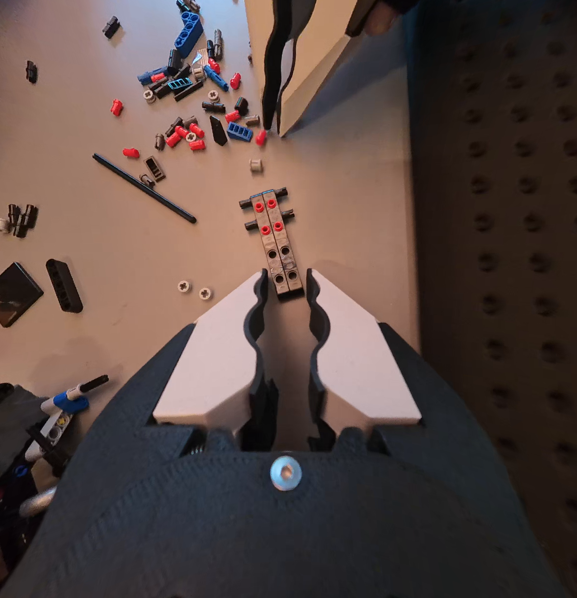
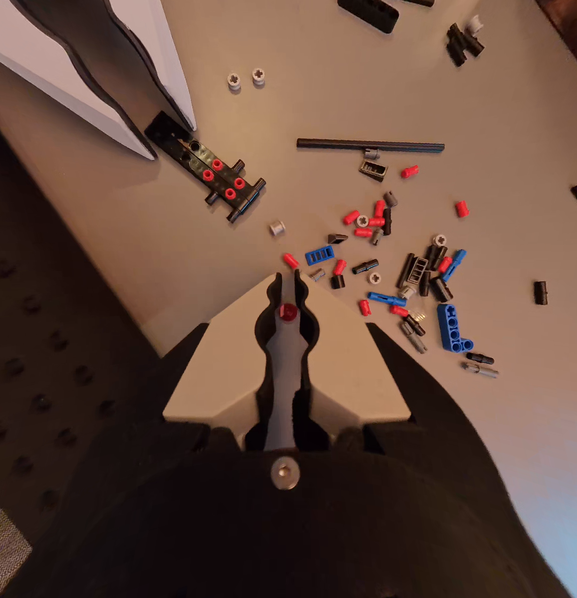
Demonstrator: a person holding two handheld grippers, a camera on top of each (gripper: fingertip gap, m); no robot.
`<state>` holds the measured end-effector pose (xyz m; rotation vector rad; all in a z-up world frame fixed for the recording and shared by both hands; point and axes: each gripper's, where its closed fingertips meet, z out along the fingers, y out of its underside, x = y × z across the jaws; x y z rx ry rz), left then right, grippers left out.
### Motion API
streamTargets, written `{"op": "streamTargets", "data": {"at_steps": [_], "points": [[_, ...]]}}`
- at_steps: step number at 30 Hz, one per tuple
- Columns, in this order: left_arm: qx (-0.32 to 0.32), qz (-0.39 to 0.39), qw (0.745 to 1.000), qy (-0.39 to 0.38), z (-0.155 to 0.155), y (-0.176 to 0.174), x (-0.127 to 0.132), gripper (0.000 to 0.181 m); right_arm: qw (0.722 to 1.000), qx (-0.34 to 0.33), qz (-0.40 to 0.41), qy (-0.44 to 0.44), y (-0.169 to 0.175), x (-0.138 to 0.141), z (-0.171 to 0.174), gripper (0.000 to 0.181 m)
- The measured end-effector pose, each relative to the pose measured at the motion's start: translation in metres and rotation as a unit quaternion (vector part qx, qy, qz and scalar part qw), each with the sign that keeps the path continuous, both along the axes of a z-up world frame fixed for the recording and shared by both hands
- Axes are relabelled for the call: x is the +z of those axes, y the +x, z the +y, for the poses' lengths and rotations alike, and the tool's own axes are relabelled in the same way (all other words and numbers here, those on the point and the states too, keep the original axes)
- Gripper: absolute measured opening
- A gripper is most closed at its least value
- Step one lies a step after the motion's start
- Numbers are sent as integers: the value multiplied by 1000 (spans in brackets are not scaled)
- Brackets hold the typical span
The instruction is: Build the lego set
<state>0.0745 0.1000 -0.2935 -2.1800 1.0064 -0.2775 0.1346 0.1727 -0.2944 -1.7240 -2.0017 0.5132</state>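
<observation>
1. The landmark is the paired beam assembly [image 1: 274, 241], two dark beams lying side by side flat on the worktop [image 1: 86, 339], with four red pins standing in the holes at one end and black pins sticking out of both sides at that same end
2. The left claw [image 1: 287, 275] is part open, its tips straddling the bare end of the assembly; I cannot tell whether the pads touch the beam sides, and nothing looks clamped yet
3. The assembly's long axis runs straight away from the left claw, in line with its fingers, so this claw is the nearer one and is placed to steady the piece
4. The right claw [image 2: 287, 275] is nearly closed on a small red pin [image 2: 287, 313], which sits between the pads a little back from the tips
5. From the right wrist view the assembly lies ahead and to the left of the right claw, well apart from it, with the pinned end nearest
6. Loose red pins [image 2: 364, 223], a blue bent beam [image 2: 452, 328] and a long black axle [image 2: 370, 145] are scattered on the far side of the assembly from the worktop edge
7. My judgement: the held pin is meant for an empty hole near the bare end, so the right claw must travel along the beam's length towards the left claw
</observation>
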Motion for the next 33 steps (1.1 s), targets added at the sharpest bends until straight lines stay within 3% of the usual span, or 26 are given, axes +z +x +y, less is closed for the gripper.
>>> {"op": "streamTargets", "data": {"at_steps": [13, 25, 33], "points": [[-2, -6, 1000, -7, 1, 1, 0, 22, 1000, -13, 15, -17, -2, 0, -5, 11], [-29, -26, 999, -32, -14, 7, 4, 23, 999, -3, 29, -13, -7, 0, -8, 3], [-71, -55, 995, -44, -26, 21, 6, 26, 996, 20, 81, -16, -11, 21, -22, 3]]}}
